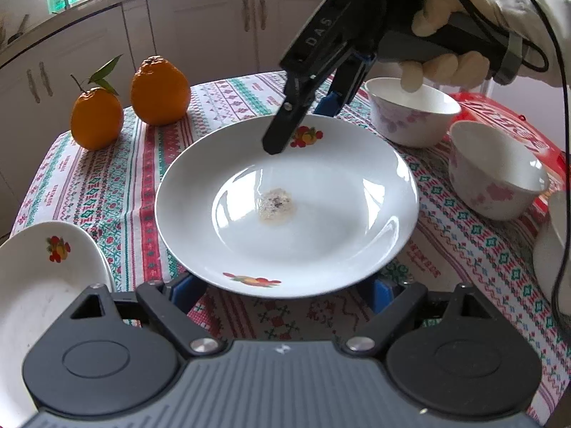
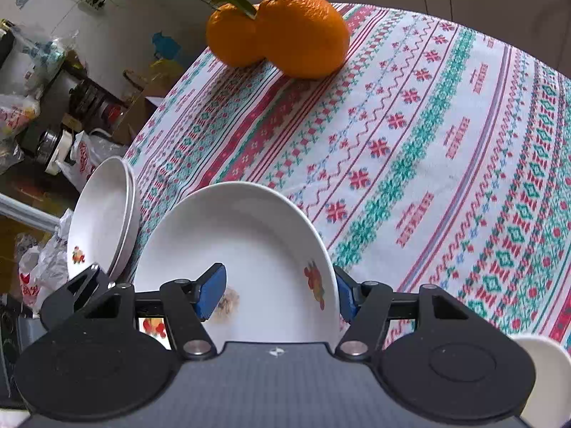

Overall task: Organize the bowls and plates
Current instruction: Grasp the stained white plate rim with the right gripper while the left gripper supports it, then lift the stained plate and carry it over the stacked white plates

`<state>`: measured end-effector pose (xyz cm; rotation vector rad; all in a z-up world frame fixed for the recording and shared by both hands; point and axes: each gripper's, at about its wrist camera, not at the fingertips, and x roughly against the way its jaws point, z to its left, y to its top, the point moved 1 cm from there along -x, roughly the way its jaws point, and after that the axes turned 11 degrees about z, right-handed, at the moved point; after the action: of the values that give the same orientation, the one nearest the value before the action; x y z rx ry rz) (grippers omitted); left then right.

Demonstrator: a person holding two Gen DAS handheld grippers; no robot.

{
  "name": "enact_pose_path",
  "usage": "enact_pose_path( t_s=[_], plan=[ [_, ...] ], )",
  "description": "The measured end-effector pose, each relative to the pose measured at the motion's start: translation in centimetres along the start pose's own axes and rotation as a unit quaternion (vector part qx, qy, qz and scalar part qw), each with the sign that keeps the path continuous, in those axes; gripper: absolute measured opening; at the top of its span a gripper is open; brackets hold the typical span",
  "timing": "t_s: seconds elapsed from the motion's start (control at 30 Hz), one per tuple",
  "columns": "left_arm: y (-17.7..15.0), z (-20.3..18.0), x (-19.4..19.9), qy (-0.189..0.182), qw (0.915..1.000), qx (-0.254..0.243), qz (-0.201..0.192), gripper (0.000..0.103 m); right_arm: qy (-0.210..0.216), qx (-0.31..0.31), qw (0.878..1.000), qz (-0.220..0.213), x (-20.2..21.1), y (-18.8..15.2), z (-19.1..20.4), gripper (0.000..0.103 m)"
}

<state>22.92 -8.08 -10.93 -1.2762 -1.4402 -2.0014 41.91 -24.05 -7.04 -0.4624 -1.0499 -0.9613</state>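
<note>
A white deep plate (image 1: 339, 221) with fruit decals and a dried food spot lies mid-table. My right gripper (image 1: 303, 125) comes down from above onto its far rim. In the right wrist view, one blue pad (image 2: 212, 292) sits inside the plate (image 2: 249, 242) and the other presses the outside of the rim, so my right gripper (image 2: 278, 294) is shut on it. My left gripper (image 1: 284, 292) stands open at the near rim, which hides its fingertips. Two plates are stacked (image 1: 32, 285) (image 2: 103, 214) at the table's edge. Two flowered bowls (image 1: 410, 114) (image 1: 496, 174) stand on the right.
Two oranges (image 1: 96, 117) (image 1: 160, 89) (image 2: 303, 32) sit at the far side of the patterned tablecloth (image 2: 428, 142). A red packet (image 1: 517, 125) lies behind the bowls. Another white dish (image 1: 553, 249) shows at the right edge. A gloved hand (image 1: 442, 67) holds the right gripper.
</note>
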Motion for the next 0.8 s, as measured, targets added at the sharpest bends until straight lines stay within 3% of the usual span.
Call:
enact_pose_path(
  t_s=[0.5,0.8],
  plan=[
    [-0.2,-0.1,0.2,0.002,0.9999,-0.014,-0.006,0.09,0.022,-0.002,0.999,-0.023,0.3,-0.1,-0.3,0.069],
    [-0.7,-0.3,1.8,-0.001,0.9997,-0.024,-0.008,0.09,0.013,0.003,1.0,-0.027,1.0,-1.2,1.5,0.07]
  ],
)
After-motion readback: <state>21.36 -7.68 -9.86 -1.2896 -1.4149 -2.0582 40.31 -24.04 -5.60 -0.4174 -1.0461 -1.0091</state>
